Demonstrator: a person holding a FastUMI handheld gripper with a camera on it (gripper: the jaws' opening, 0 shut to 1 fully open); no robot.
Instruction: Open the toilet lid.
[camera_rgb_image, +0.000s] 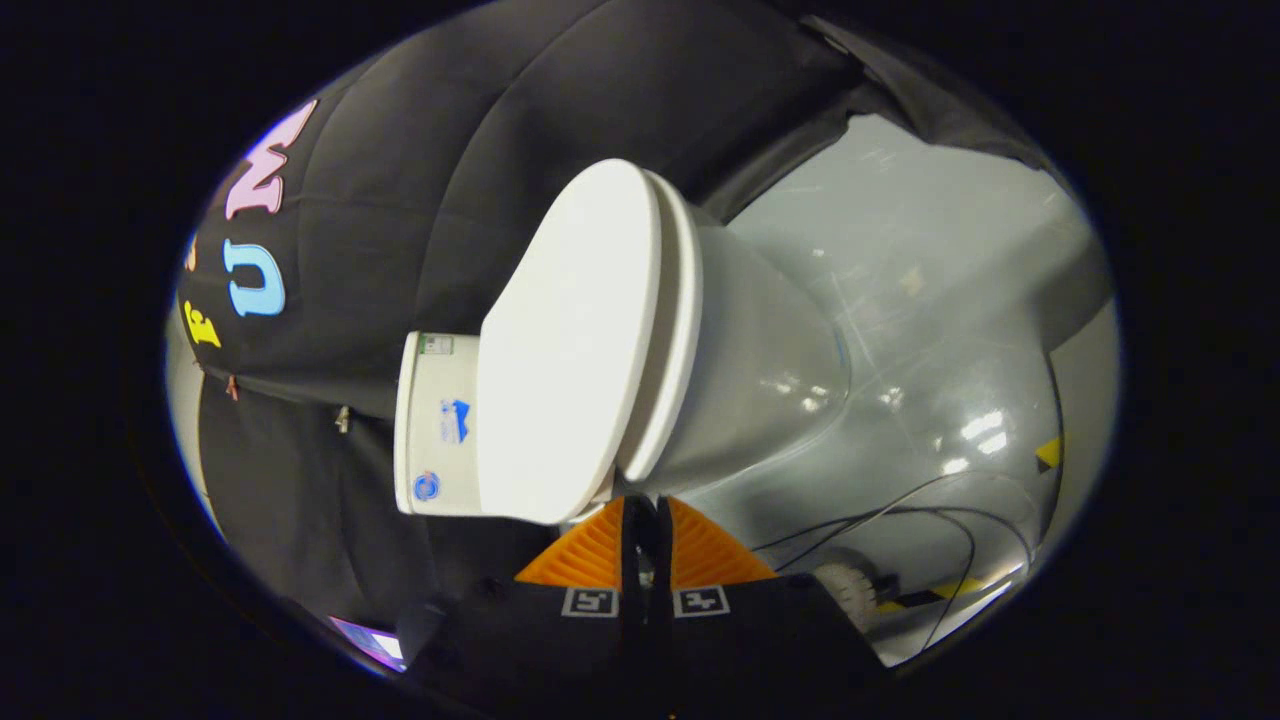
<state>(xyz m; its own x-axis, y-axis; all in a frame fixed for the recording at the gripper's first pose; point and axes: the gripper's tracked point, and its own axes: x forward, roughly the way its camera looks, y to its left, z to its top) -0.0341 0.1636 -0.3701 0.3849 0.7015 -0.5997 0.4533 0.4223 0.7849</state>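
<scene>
Lying closed on the seat, toilet lid (570, 345) is running lengthwise from tank (435, 425) toward its rounded front. Gripper (647, 510) fingers are pressed together, holding nothing, tips just short of the lid's edge.

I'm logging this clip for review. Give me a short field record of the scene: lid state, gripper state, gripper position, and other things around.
toilet lid: closed, flat on the seat
hand-held gripper: fingers together, nothing between them
gripper position: fingertips just short of the lid's front rim; contact unclear
toilet tank: beyond the lid, against the booth's cloth wall
floor: glossy grey, with black cables
</scene>
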